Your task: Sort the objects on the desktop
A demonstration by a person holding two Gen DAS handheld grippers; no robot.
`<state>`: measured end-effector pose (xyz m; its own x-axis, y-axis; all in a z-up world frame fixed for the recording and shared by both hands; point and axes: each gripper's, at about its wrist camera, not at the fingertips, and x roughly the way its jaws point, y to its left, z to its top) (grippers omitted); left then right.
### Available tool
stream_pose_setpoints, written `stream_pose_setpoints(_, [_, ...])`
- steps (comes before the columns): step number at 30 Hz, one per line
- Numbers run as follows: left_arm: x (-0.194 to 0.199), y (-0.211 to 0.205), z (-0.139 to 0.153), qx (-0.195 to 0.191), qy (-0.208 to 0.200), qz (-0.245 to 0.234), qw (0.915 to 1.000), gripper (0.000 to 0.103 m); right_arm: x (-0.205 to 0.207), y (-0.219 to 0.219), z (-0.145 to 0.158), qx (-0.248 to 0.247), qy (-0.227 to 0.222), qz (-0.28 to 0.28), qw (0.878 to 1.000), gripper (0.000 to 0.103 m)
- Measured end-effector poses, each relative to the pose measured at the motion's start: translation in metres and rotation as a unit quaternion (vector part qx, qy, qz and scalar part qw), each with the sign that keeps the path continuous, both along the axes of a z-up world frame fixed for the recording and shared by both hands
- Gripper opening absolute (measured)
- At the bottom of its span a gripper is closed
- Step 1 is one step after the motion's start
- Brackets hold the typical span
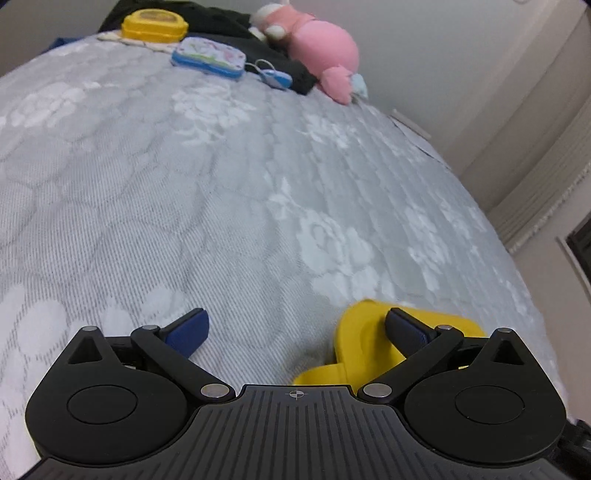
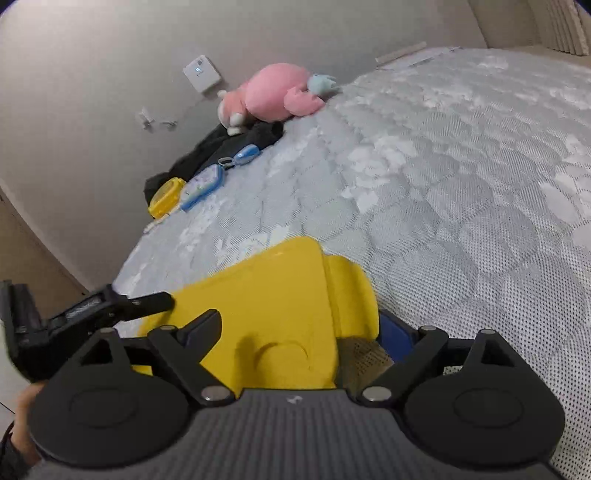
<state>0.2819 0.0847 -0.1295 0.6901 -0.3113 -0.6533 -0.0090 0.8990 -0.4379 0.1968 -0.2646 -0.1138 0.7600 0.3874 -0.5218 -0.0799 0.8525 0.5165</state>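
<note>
A yellow plastic box (image 2: 273, 295) lies on the grey flowered mattress (image 2: 461, 177) right in front of both grippers. My right gripper (image 2: 299, 332) is wide open with the box between its fingers; the right finger is partly hidden behind the box. My left gripper (image 1: 295, 328) is open; its right finger (image 1: 406, 328) rests over the yellow box (image 1: 362, 343), the left finger is over bare mattress. The left gripper's black body (image 2: 85, 314) shows at the left of the right wrist view.
At the far edge lie a second yellow box (image 1: 155, 26), a blue patterned case (image 1: 208, 57), a small blue keyring item (image 1: 275, 77), black cloth (image 1: 236, 33) and a pink plush toy (image 1: 317, 48). A wall stands behind them.
</note>
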Motion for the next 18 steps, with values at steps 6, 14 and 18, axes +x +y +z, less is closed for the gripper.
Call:
stream_pose_setpoints(6, [-0.027,0.019,0.025,-0.054,0.005,0.031,0.9980,0.103,-0.016,-0.005,0.010,-0.040,-0.014,-0.012,0.999,0.088])
stream_pose_setpoints(14, [-0.062,0.003,0.015,-0.024,0.091,0.022,0.9953,0.103,-0.017,0.008,0.015,-0.094,0.012,0.002,0.995,0.087])
stream_pose_setpoints(18, [-0.068,0.005,0.010,-0.028,0.117,0.051,0.9914,0.103,-0.014,0.003,0.002,-0.065,0.054,-0.004,0.996,0.087])
